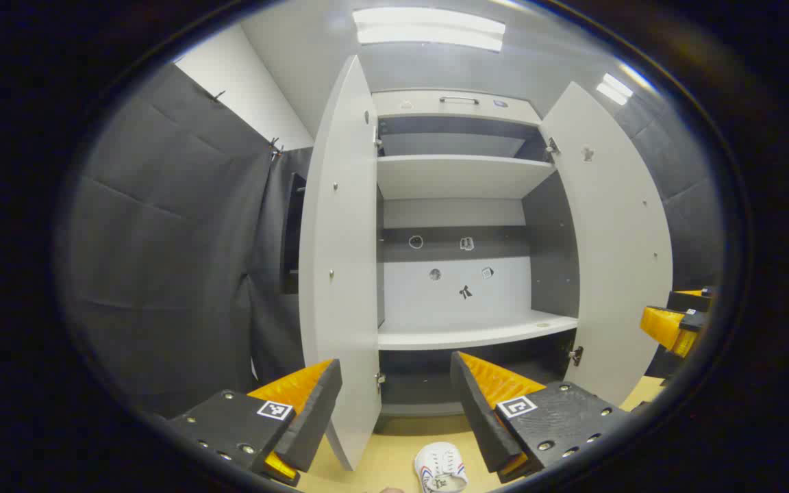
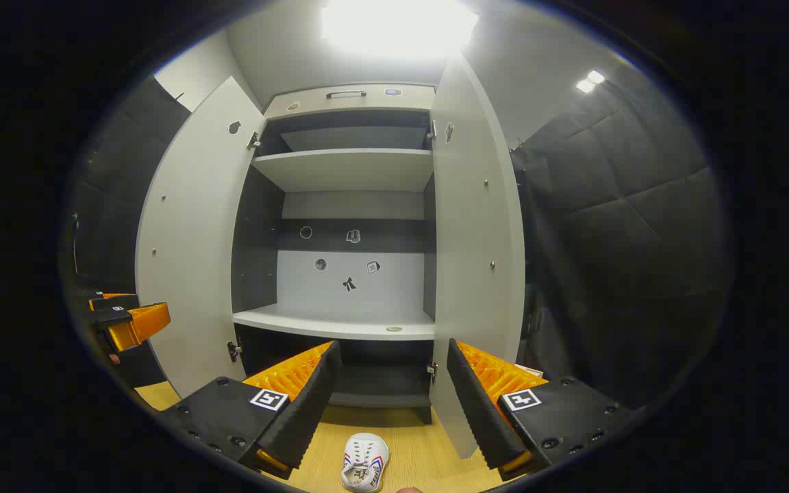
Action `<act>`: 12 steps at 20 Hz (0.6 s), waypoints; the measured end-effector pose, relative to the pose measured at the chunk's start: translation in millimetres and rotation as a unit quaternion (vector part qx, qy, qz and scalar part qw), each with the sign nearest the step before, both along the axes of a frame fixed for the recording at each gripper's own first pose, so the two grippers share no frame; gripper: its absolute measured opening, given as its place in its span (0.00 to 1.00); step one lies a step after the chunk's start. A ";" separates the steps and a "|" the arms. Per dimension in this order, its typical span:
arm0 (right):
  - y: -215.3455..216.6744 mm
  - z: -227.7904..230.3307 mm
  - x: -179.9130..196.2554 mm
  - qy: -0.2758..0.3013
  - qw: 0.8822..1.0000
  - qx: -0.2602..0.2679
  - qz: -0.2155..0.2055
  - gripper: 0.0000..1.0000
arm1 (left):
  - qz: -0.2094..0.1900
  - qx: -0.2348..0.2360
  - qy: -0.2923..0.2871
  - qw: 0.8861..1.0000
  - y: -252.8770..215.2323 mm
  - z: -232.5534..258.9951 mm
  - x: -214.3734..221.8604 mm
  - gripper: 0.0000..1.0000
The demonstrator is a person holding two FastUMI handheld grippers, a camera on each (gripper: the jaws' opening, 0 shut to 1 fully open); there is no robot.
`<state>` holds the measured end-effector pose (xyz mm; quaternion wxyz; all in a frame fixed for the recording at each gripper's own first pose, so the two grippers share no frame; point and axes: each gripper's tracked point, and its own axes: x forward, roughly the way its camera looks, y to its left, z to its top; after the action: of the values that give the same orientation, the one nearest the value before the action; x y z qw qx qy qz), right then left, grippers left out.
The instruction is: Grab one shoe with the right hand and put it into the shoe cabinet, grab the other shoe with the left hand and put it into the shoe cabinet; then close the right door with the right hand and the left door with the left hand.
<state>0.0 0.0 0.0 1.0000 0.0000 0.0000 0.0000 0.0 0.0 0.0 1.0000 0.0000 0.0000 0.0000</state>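
My left gripper [image 1: 394,411] and right gripper [image 2: 391,404] both hang spread wide, holding nothing. One white shoe [image 2: 365,462] lies on the floor at six o'clock before the shoe cabinet [image 2: 340,329], whose two doors stand open.

My shoe cabinet [image 1: 459,178] has pale grey-white doors and shelves, with dark grey inner side walls and a dark band across its back panel. The shoe [image 2: 365,462] on the floor [image 2: 429,452] is white with red and blue stripes. That floor is light yellow wood-grain. The booth's walls are quilted dark grey.
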 end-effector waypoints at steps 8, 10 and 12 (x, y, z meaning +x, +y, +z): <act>10.4 -7.6 8.9 0.006 1.000 0.001 0.016 0.97 | 0.009 0.006 0.001 1.000 3.7 -2.7 2.2 0.93; 12.4 -8.7 12.1 0.009 1.000 0.001 0.019 0.98 | 0.013 0.004 -0.001 1.000 3.7 -1.8 2.4 0.92; 13.3 -9.8 14.5 0.010 1.000 0.001 0.021 0.98 | 0.013 0.001 0.000 1.000 3.5 -2.1 1.8 0.93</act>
<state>14.5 13.3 -9.8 0.9997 0.0006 0.0096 0.0213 1.8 3.5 -2.1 0.9999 0.0005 -0.0003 0.0133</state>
